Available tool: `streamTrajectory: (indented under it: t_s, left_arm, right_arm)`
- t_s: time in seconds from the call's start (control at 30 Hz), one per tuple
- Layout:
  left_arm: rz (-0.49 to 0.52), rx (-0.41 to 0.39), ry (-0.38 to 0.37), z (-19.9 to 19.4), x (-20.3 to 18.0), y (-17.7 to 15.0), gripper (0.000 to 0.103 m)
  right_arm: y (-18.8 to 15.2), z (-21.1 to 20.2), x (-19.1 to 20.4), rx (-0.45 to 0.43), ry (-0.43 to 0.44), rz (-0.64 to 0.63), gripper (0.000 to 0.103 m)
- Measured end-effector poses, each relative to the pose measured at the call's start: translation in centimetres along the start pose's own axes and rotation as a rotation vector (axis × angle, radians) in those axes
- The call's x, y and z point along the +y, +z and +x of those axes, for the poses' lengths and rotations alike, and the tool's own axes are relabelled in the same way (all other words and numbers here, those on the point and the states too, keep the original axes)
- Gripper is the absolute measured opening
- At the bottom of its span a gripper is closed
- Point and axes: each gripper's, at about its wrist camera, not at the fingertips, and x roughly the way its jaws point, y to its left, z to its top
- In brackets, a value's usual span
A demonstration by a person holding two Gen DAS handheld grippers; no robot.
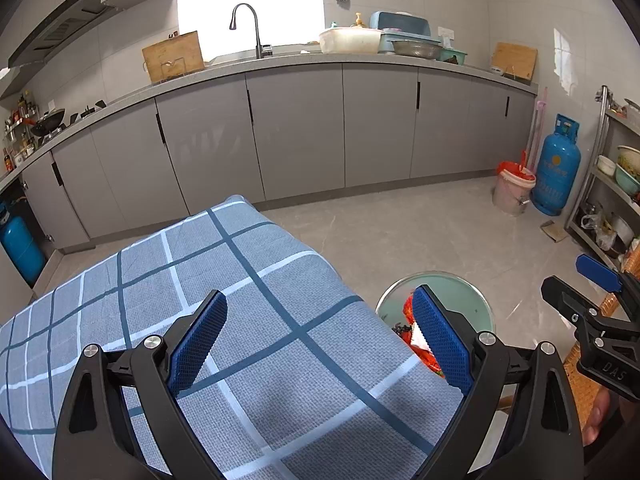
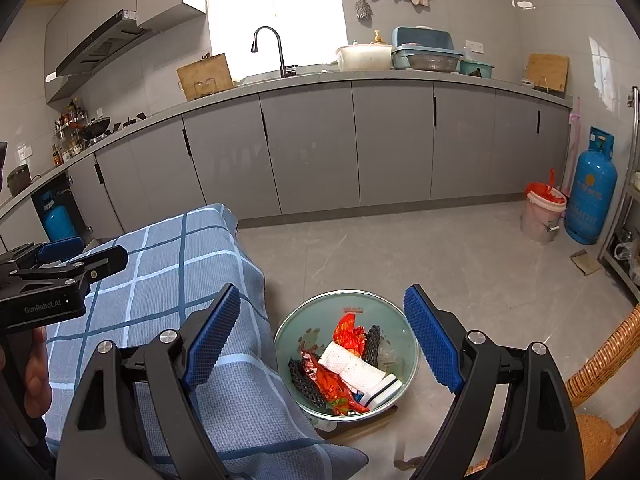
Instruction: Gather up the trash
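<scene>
- Both tongs are being held spread, with nothing pinched between the pads.
- Left tongs (image 1: 320,338) are being held above the desk (image 1: 248,280), which is being covered by a blue checked cloth; only cloth is being seen between the pads.
- Right tongs (image 2: 322,340) are being held above the bin (image 2: 406,322), just beside the hanging edge of the desk cloth; the pads are standing apart on either side of the bin's opening, not touching it.
- The bin, a round pale green container, is standing on the floor next to the desk.
- Trash is lying inside the bin: a red wrapper (image 2: 348,330), a white paper towel (image 2: 352,366), two pieces of black mesh (image 2: 306,386), and a white and blue sponge (image 2: 386,390).
- A hand (image 2: 38,364) is being seen at the left edge of the right wrist view, gripping the handle of the left tongs.
- A wicker chair (image 2: 604,352) is standing to the right of the bin.
- A pink bucket (image 2: 542,216) and a blue gas cylinder (image 2: 590,196) are standing well apart from the bin, near the grey cabinets.
</scene>
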Motion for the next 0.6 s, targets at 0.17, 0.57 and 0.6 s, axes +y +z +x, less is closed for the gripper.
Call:
streamTrajectory:
  t_s: [0.17,0.57,0.6]
  left_arm:
    - [-0.001,0.005,0.001,0.04,0.01,-0.18,0.092]
    - [0.008,0.006,0.003,0.25,-0.39,-0.11,0.098]
    - [0.011,0.006,0.014,0.27,-0.41,-0.11,0.098]
  right_arm:
    - [-0.19,0.21,-0.05,0.003,0.001,0.004,0.084]
    - [-0.59,0.35,-0.41,0.006,0.001,0.01,0.084]
    - [-0.61,0.35,-0.41,0.007,0.002,0.01,0.084]
